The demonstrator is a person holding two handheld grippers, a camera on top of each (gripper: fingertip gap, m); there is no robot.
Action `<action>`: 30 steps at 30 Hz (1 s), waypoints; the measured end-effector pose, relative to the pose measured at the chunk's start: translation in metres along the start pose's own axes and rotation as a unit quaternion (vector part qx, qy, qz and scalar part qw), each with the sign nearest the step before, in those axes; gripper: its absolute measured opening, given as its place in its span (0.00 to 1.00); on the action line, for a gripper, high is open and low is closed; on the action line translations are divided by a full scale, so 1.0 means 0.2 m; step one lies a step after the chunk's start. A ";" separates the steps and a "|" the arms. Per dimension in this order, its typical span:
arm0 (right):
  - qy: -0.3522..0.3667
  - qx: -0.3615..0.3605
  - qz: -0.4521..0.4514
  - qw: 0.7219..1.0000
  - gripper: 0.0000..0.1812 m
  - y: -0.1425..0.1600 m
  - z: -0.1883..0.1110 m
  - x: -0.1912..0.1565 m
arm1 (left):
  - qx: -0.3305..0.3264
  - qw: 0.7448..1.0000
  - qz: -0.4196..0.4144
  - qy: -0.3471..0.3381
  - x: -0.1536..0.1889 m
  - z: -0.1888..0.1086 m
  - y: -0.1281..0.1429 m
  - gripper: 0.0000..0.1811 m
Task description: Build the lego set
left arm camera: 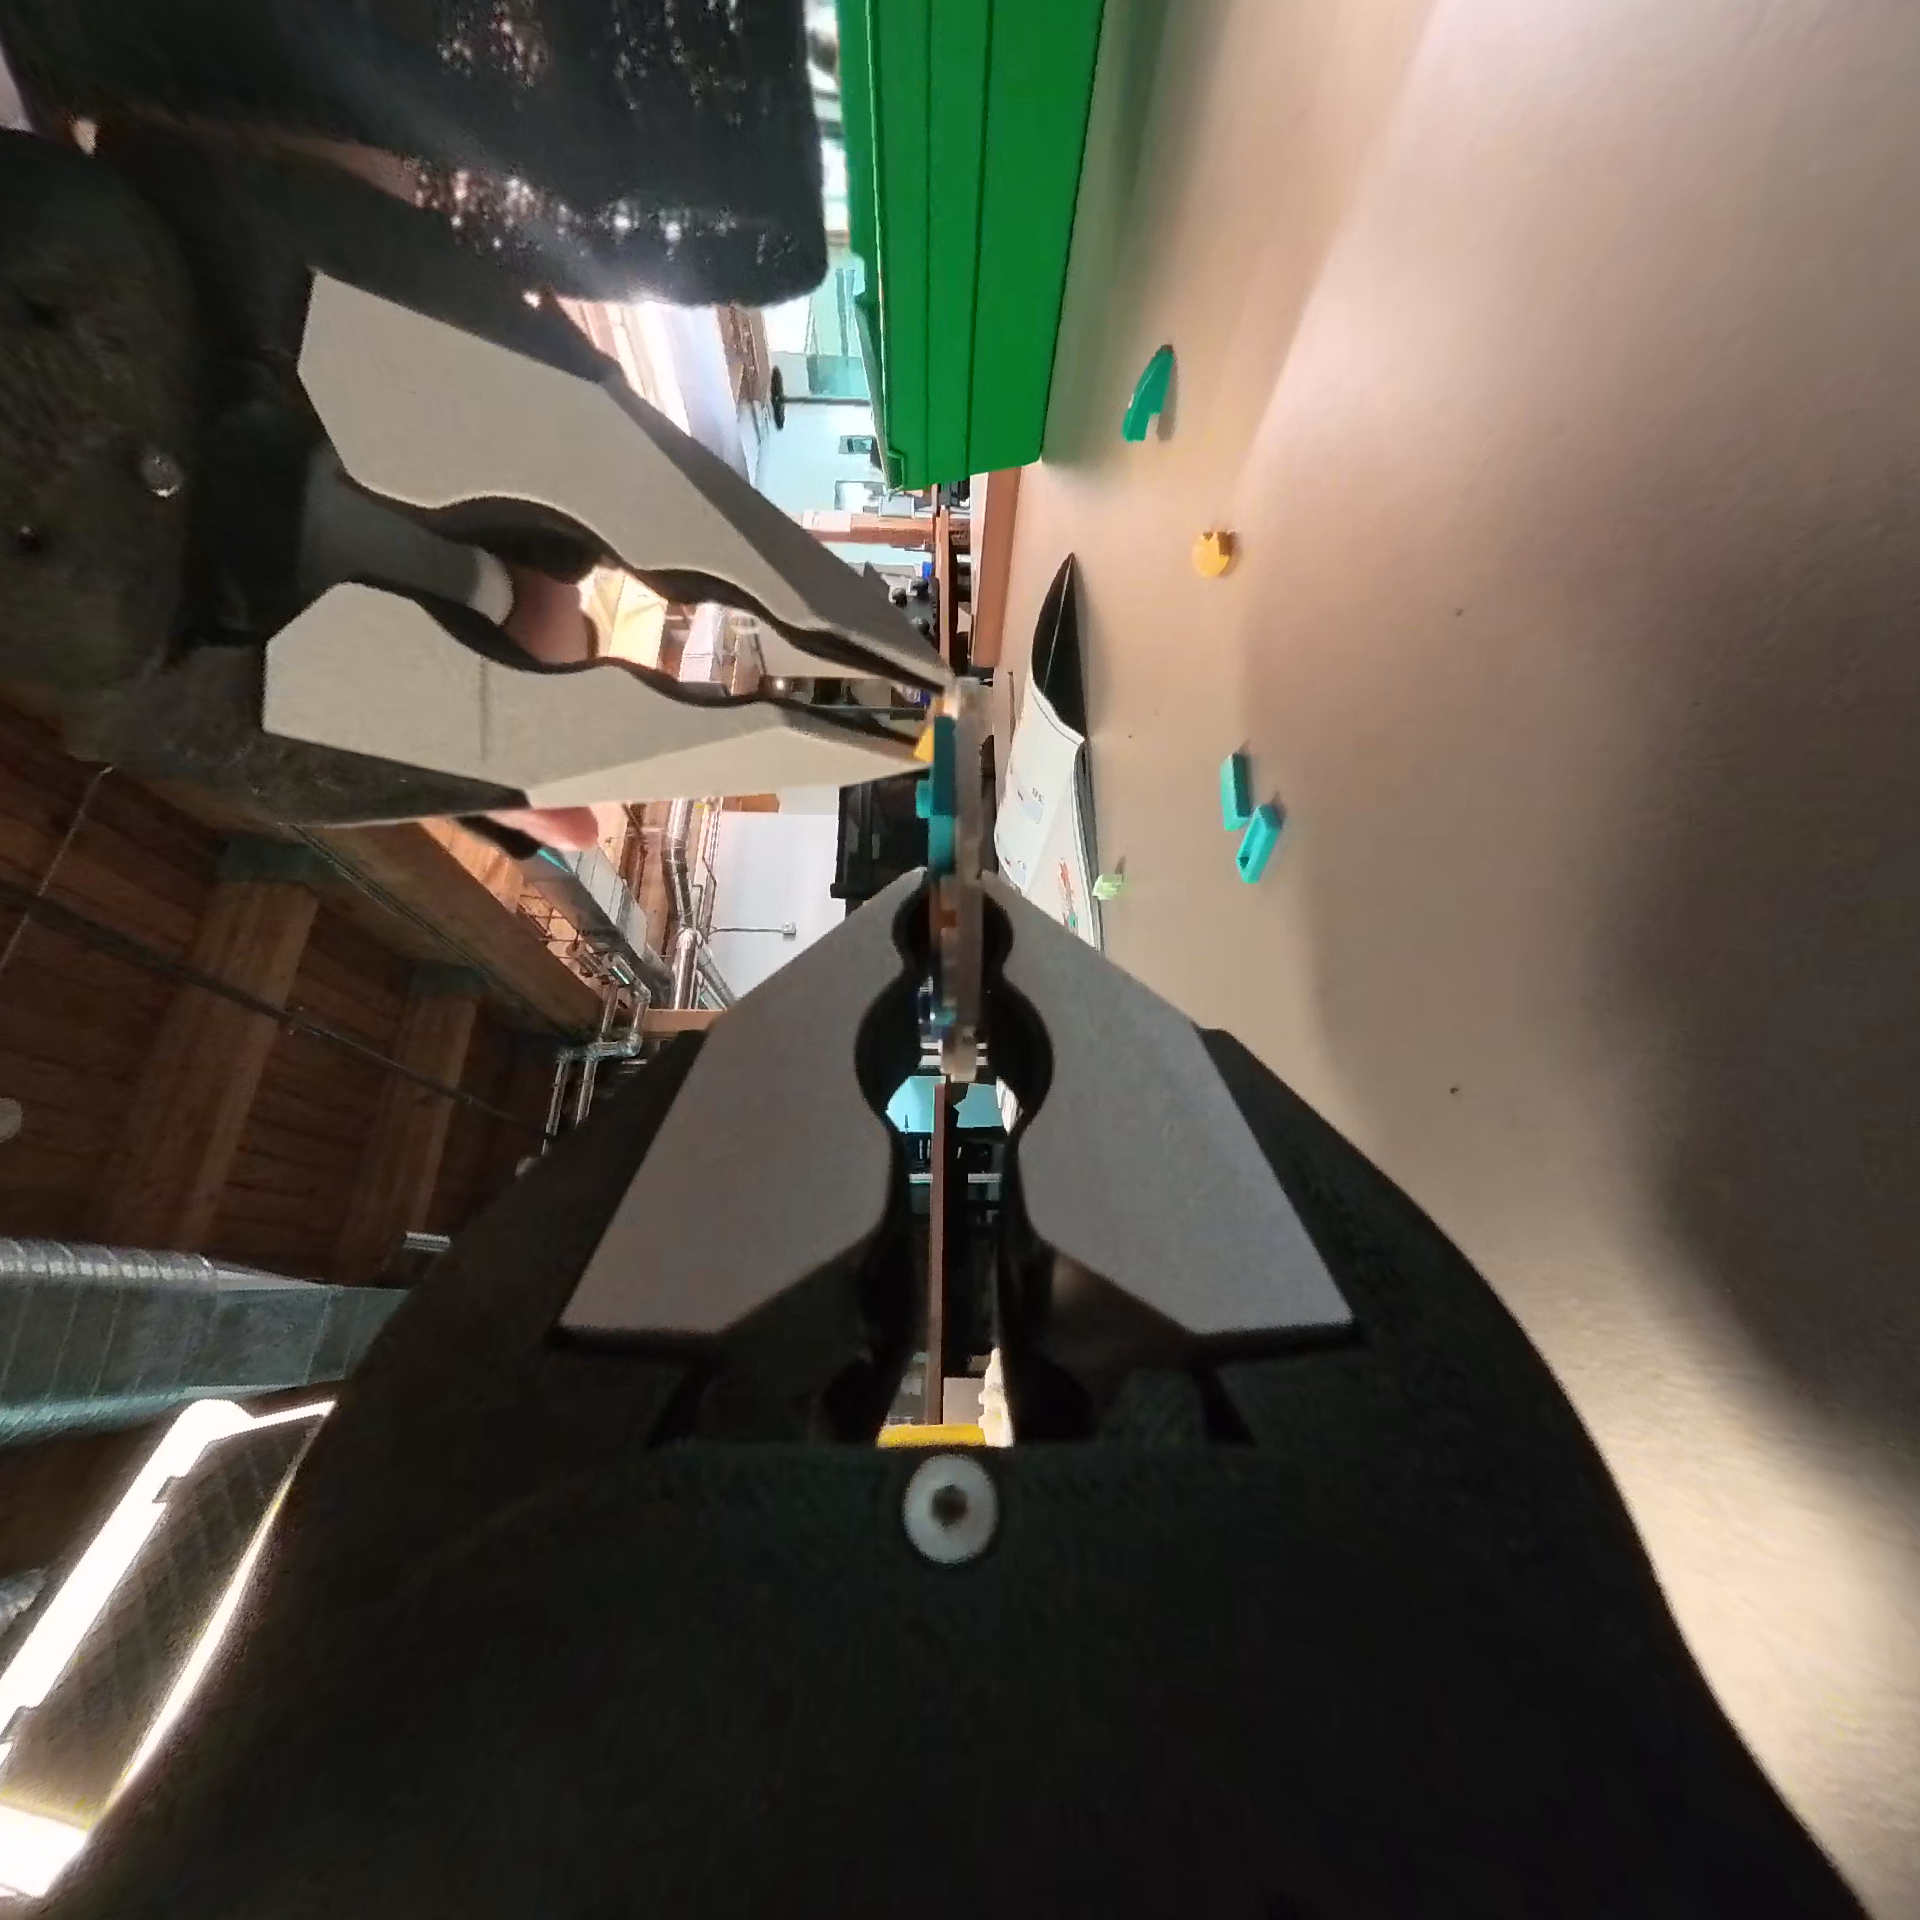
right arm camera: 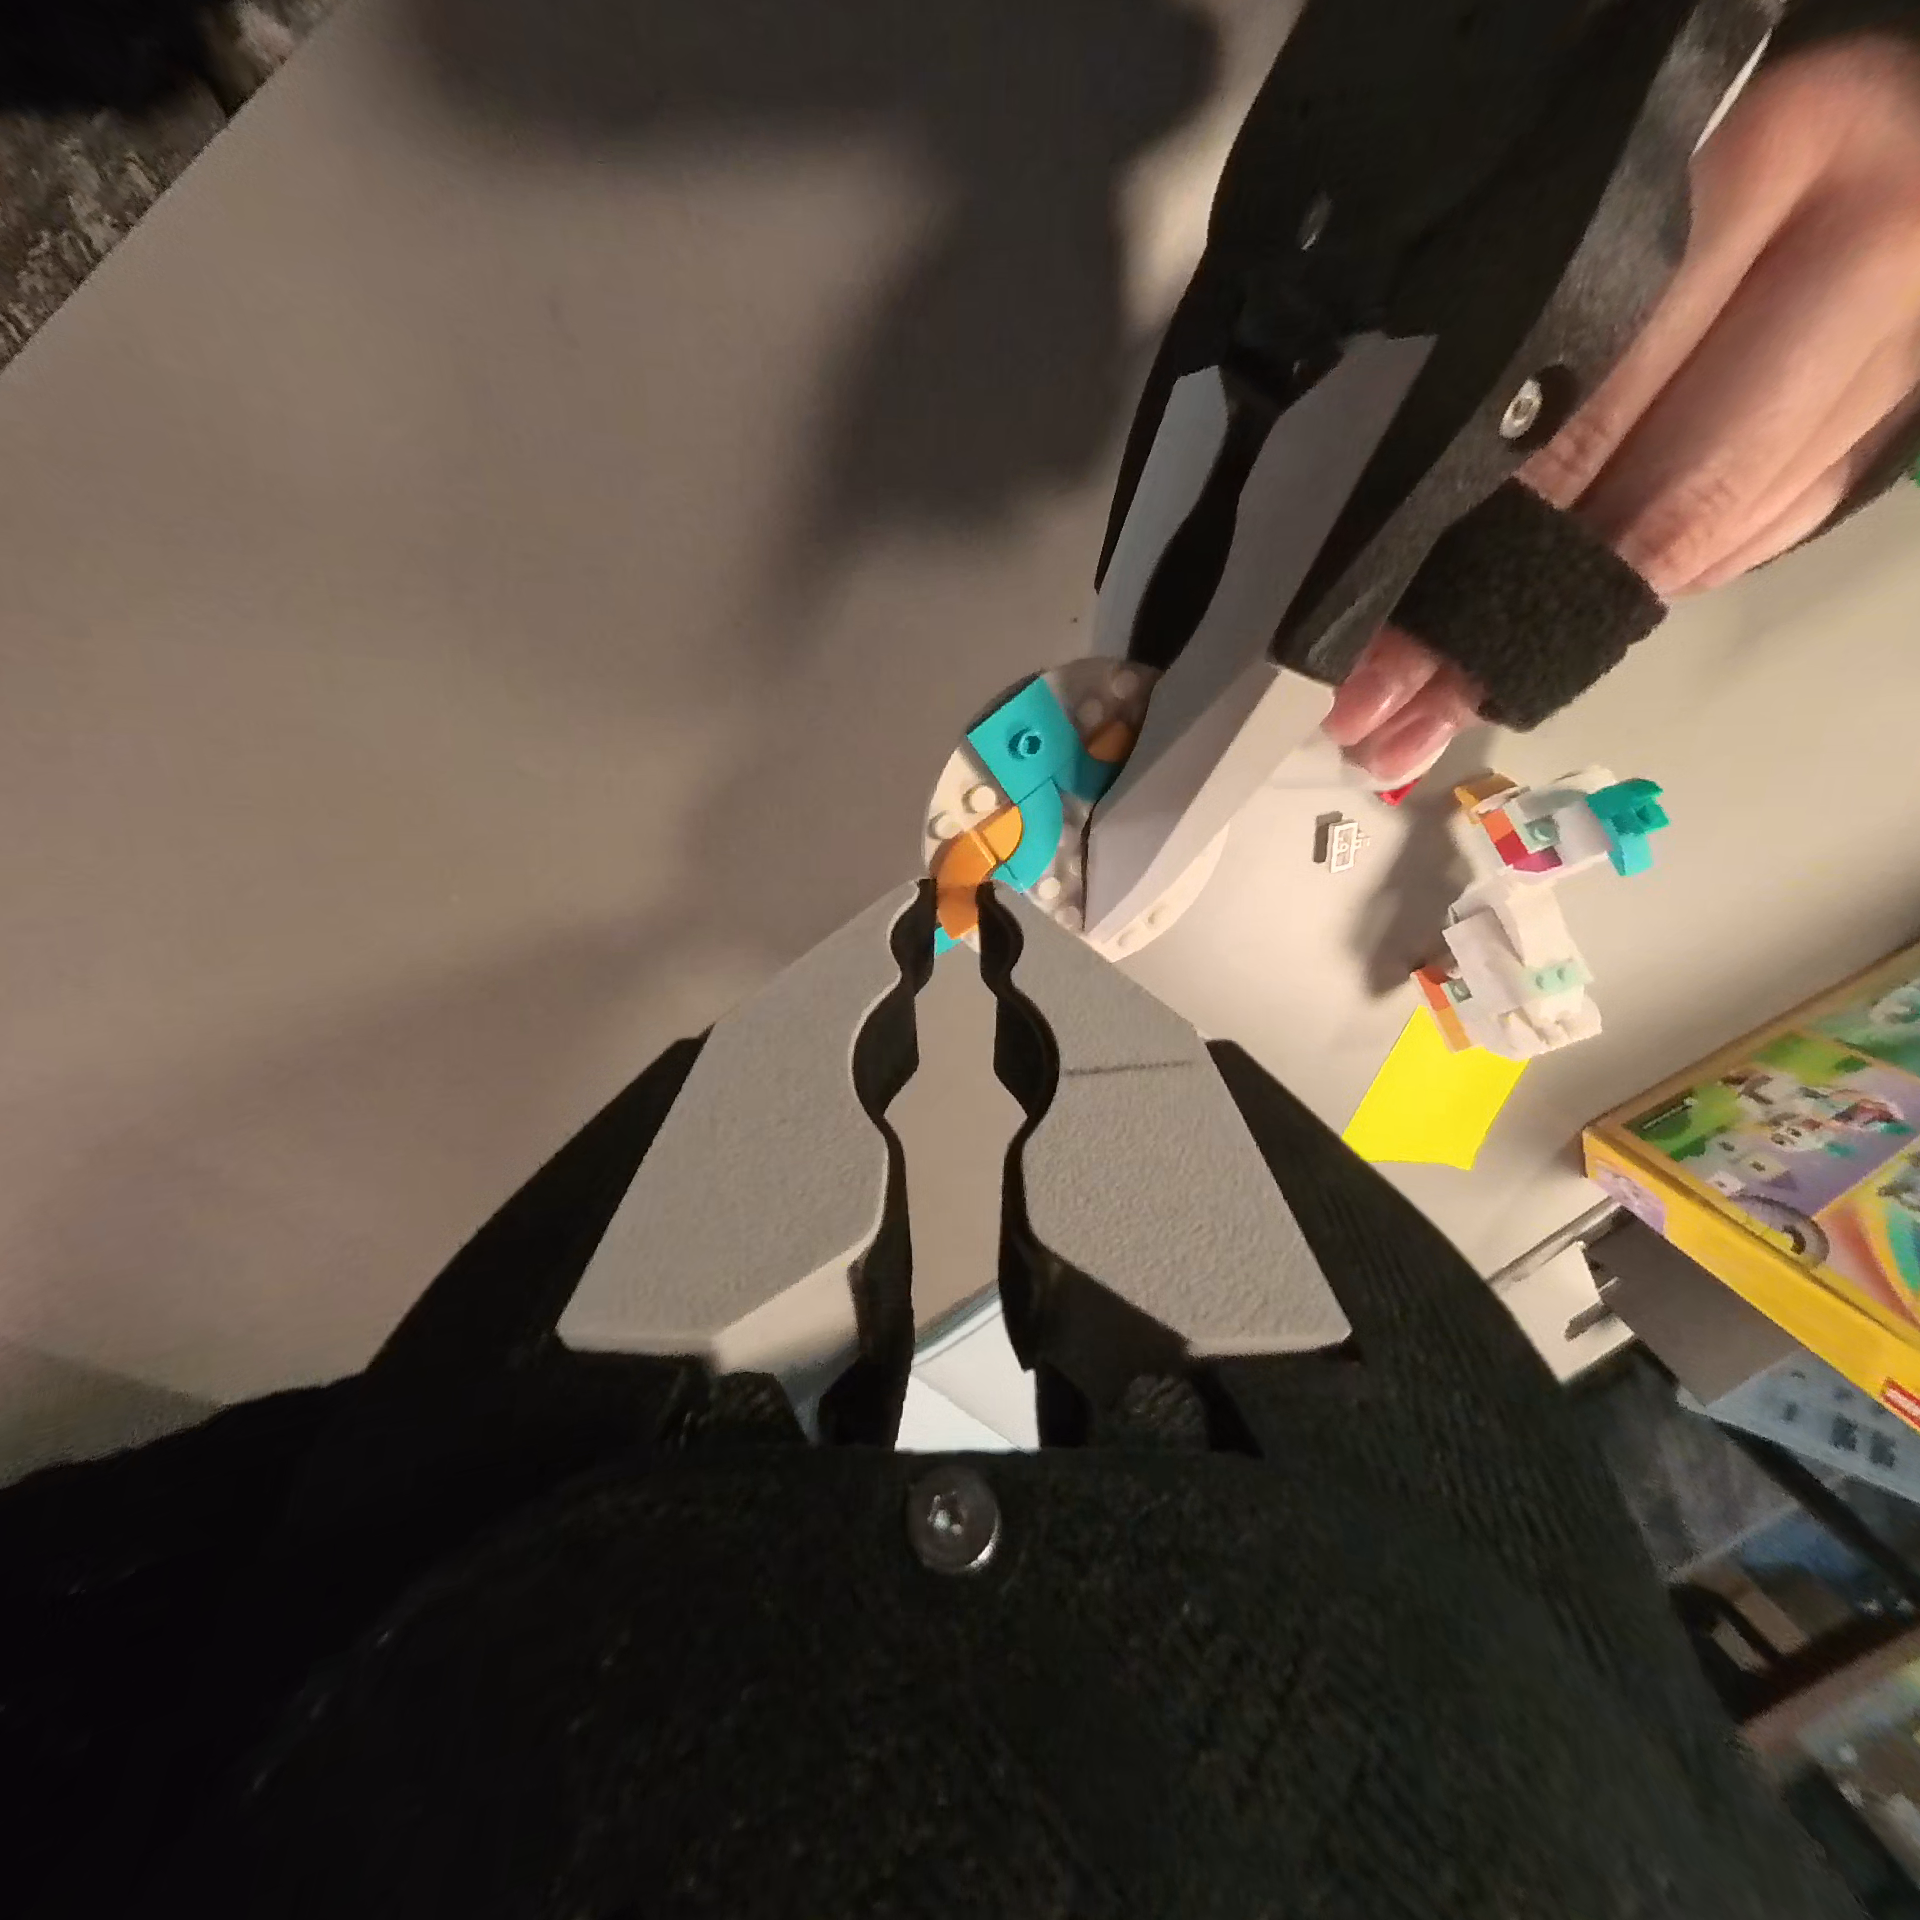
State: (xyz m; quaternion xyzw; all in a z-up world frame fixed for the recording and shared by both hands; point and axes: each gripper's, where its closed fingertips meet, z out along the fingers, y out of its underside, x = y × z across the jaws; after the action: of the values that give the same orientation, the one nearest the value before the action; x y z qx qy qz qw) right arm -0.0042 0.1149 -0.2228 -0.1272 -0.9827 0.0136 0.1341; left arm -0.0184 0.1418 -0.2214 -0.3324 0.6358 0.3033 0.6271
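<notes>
Plate, round, white, studded, is held edge-on above the worktop, pinched by the left gripper. Right gripper pinches an orange curved piece at its rim. Advice: press squarely onto studs; left grip must resist twisting.

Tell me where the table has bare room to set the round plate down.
The table is bare left of the round plate, out to its edge. Right of it is crowded: two small white builds, a yellow paper and the box. In the left wrist view, teal bricks and a yellow piece dot the strip near the green bin.
</notes>
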 end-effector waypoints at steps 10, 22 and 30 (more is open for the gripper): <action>-0.004 -0.013 -0.001 1.000 0.06 0.01 -0.01 0.01 | 0.000 1.000 -0.002 -0.002 0.00 0.00 0.00 0.02; 0.302 0.002 0.102 0.948 0.31 0.04 -0.12 0.16 | -0.029 0.996 -0.071 -0.035 -0.09 0.01 0.07 0.02; 0.490 -0.077 0.055 0.866 0.14 0.04 -0.12 0.14 | -0.035 0.994 -0.094 -0.042 -0.10 0.01 0.10 0.02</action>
State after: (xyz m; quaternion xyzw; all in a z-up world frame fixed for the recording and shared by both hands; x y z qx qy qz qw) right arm -0.0227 0.1306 -0.1933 -0.1816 -0.7795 -0.1187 0.5876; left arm -0.0330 0.1551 -0.2013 -0.3994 0.5637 0.2792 0.6670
